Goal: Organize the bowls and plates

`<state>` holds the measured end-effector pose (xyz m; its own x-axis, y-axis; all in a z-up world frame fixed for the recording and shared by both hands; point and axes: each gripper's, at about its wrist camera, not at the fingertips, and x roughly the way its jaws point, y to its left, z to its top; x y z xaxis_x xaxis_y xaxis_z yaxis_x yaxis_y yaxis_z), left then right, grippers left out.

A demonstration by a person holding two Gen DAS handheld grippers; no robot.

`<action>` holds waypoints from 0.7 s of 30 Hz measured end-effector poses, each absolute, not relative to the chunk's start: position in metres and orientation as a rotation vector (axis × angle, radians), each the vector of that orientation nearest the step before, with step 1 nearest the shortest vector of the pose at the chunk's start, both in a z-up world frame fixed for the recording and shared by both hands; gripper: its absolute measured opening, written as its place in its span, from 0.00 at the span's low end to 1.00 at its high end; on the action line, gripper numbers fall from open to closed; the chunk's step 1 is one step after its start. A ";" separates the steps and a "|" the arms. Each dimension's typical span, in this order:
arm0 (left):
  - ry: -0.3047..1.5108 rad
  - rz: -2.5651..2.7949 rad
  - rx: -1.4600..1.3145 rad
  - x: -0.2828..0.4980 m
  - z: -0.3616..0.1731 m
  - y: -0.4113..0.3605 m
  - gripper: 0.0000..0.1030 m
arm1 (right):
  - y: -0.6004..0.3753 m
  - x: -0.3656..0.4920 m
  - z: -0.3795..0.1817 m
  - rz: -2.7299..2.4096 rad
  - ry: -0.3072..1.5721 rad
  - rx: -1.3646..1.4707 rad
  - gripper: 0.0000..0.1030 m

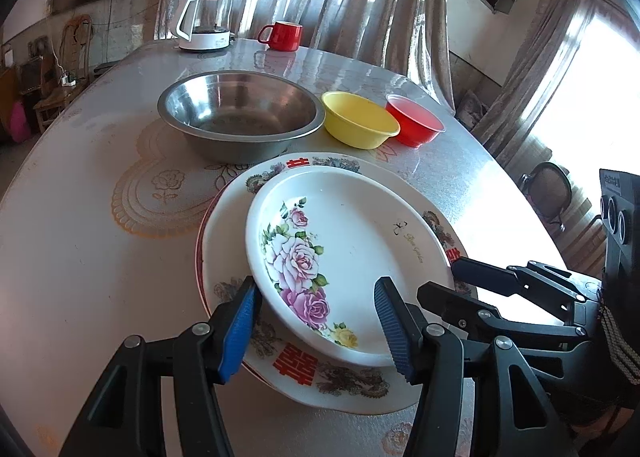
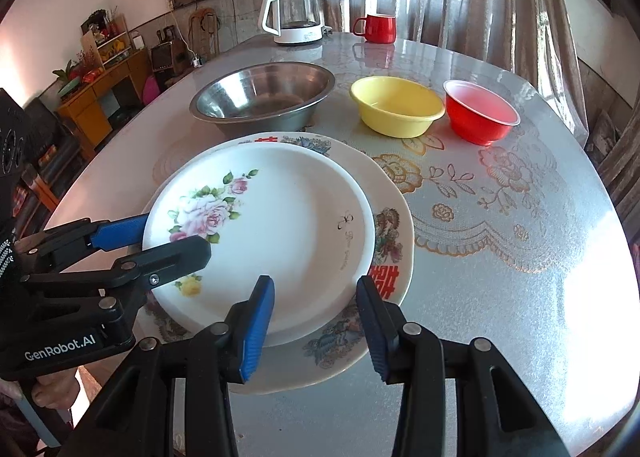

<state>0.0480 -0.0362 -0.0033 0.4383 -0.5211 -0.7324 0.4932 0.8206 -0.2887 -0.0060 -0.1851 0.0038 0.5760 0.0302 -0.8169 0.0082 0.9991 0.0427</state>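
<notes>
White ceramic forms the top of the stack: a rose-printed plate [image 1: 344,253] sits inside a larger patterned plate [image 1: 424,201] bearing red characters and dark floral borders. A third rim, reddish, shows beneath the patterned plate at its left edge in the left wrist view. The stack rests on the near part of a round table [image 2: 500,217] covered with a glossy sheet printed with gold flowers.

Behind the stack, three bowls stand in a row, each apart from the plates:
- steel bowl [image 2: 264,95], largest, on the left;
- yellow bowl [image 2: 396,105], in the middle, just beside the steel bowl;
- red bowl [image 2: 480,113], on the right, touching or nearly touching the yellow bowl in the left wrist view.

At the far table edge stand a white kettle [image 2: 294,17] with a clear body and a red mug [image 2: 378,28].

Left gripper [image 1: 316,321]: jaws apart, one blue pad on each side of the near-left rim of the rose-printed plate. The pads straddle the rim; no pad visibly presses on it.

Right gripper [image 2: 316,329]: jaws apart, positioned over the near rim of the plates. One pad overlaps the rose-printed plate in the picture, the other the patterned plate's border. Contact cannot be confirmed.

A hand [image 2: 52,393] grips the left gripper's handle at the lower left of the right wrist view.
</notes>
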 end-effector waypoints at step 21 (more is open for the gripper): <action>0.867 -0.570 -0.043 0.031 0.012 -0.014 0.58 | -0.212 -0.020 0.020 0.031 0.819 0.227 0.42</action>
